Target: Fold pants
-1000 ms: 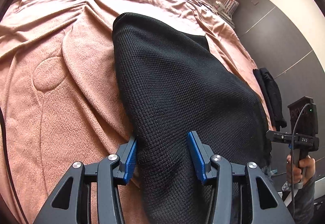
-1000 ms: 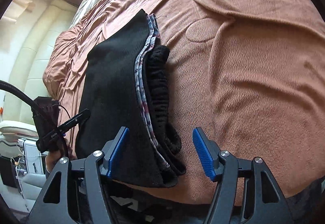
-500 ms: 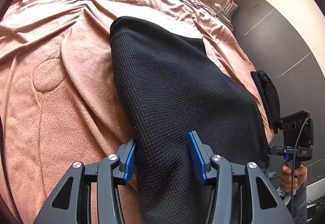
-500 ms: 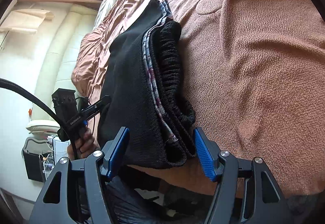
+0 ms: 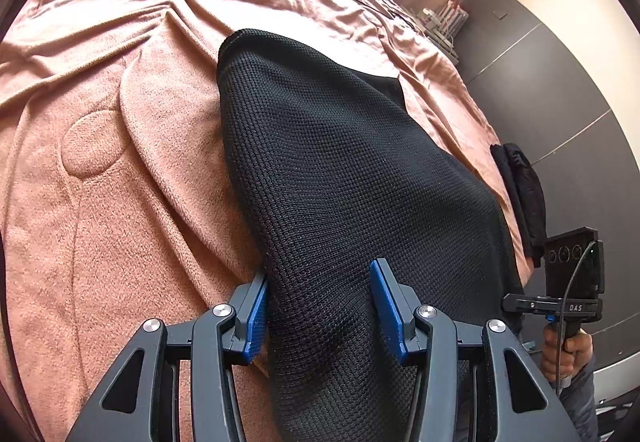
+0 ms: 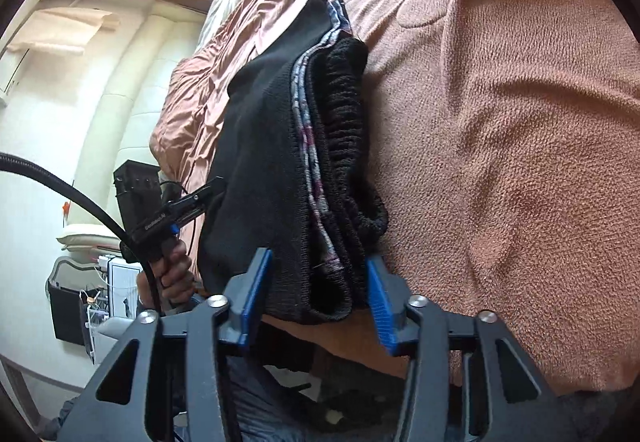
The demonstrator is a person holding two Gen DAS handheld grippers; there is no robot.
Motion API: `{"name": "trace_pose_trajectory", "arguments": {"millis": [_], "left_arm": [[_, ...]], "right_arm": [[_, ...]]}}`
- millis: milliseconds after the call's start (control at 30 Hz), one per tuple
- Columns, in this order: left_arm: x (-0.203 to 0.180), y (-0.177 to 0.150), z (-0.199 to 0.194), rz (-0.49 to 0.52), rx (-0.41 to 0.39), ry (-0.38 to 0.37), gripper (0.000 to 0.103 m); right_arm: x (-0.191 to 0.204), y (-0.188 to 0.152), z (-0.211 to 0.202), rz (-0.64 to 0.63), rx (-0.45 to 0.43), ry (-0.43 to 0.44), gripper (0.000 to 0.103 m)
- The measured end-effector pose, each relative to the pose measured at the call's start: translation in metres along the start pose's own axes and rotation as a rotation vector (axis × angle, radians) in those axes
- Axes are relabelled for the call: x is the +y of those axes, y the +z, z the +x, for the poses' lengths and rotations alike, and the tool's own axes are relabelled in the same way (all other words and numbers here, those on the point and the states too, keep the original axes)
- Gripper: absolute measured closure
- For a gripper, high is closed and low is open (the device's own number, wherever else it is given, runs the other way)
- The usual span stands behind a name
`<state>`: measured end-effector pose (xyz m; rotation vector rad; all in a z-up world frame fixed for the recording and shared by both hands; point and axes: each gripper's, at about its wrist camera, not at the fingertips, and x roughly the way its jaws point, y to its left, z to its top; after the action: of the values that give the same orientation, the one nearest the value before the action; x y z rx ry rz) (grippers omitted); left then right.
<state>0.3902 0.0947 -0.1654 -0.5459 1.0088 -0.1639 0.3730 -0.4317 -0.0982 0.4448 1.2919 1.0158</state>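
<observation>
Black knit pants (image 5: pixel 340 177) lie folded on a pink-brown bed cover (image 5: pixel 112 201). My left gripper (image 5: pixel 320 306) is open, its blue pads on either side of the near fold of the cloth. In the right wrist view the waistband end (image 6: pixel 320 145) shows stacked layers with a patterned lining. My right gripper (image 6: pixel 316 298) is open and straddles that near corner of the stack at the bed edge. Each gripper shows in the other's view: the right one (image 5: pixel 568 282), the left one (image 6: pixel 160 217).
The bed cover (image 6: pixel 520 121) spreads wide to the right in the right wrist view. A dark garment (image 5: pixel 520 193) hangs at the bed's right edge by a grey wall. A cream headboard (image 6: pixel 120 89) and clutter stand beyond the bed.
My right gripper has moved forward onto the waistband stack, which now sits between its pads. My left gripper stays around the fold, with the view shifted only slightly.
</observation>
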Motion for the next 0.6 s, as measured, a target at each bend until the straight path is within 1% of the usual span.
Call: {"name": "trace_pose_trajectory", "arguments": {"millis": [33,67,133,233,333,500,600], "left_arm": [[0.000,0.000,0.000,-0.002,0.001,-0.001,0.053],[0.001,0.000,0.000,-0.003,0.001,0.000,0.053],[0.002,-0.002,-0.001,-0.004,0.006,0.002,0.053],[0.006,-0.007,-0.005,-0.022,0.017,-0.010,0.053],[0.012,-0.015,-0.011,-0.053,0.035,-0.027,0.053],[0.013,-0.035,-0.024,-0.079,0.047,-0.048,0.053],[0.011,-0.047,-0.030,-0.088,0.049,-0.055,0.053]], "right_arm": [[-0.001,0.000,0.002,0.003,0.004,-0.009,0.085],[0.000,0.000,0.003,-0.002,0.007,-0.012,0.091],[0.010,-0.003,0.000,-0.037,-0.008,-0.023,0.094],[0.028,-0.009,-0.006,-0.065,-0.037,-0.024,0.095],[0.040,-0.018,-0.001,-0.070,-0.051,-0.035,0.096],[0.045,-0.027,0.004,-0.058,-0.083,-0.048,0.096],[0.043,-0.035,-0.002,-0.049,-0.098,-0.054,0.097]]}}
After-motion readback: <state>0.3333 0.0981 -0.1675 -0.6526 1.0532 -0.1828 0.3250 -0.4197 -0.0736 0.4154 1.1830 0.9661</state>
